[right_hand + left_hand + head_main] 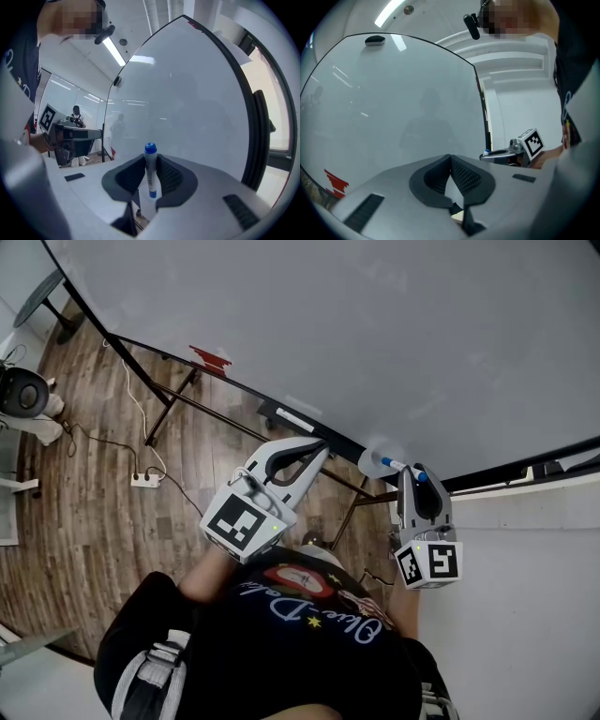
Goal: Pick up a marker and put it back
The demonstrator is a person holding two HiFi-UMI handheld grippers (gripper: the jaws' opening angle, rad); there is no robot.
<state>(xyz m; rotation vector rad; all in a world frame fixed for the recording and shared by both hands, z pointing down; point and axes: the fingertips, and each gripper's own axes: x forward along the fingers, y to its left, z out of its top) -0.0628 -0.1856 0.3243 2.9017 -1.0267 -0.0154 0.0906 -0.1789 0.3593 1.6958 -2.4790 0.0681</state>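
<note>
A white marker (403,467) with a blue cap (150,149) stands upright between the jaws of my right gripper (413,472), which is shut on it. Its capped end points at the whiteboard (375,324), close to the board's lower edge. My left gripper (322,446) hangs to the left of the right one, near the same edge, with its jaw tips together and nothing between them. From the left gripper view, my left gripper (451,159) faces the whiteboard (393,103), and the right gripper (506,154) shows at the right. The left gripper (75,133) appears at the left of the right gripper view.
A red object (208,357) sits on the board's bottom ledge (281,413) further left. Under the board are its black stand legs (169,404), a power strip (145,480) with cables on the wooden floor, and a round black device (23,390). A white surface (525,596) fills the right.
</note>
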